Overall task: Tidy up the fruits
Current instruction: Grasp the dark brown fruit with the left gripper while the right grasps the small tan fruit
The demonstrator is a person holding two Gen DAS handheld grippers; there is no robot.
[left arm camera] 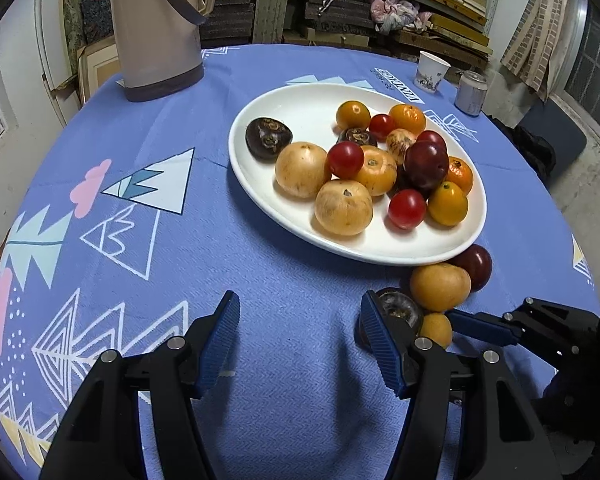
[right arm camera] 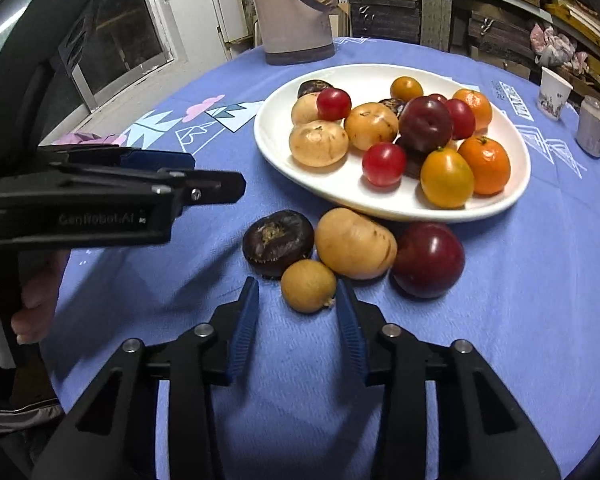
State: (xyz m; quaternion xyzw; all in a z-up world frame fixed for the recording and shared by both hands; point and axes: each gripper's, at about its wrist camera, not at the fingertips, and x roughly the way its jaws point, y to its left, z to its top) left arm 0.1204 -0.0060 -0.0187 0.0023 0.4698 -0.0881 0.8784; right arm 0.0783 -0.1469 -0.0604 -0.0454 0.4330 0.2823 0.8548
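A white oval plate holds several fruits: tan round ones, red cherry tomatoes, oranges, a dark plum and dark water chestnuts. Loose on the blue cloth in front of it lie a dark water chestnut, a tan fruit, a dark red plum and a small tan longan. My right gripper is open, its fingers on either side of the longan's near edge. My left gripper is open and empty over bare cloth.
A tall beige thermos stands at the table's far side. A paper cup and a small can stand at the far right. The round table's edge lies close on the right.
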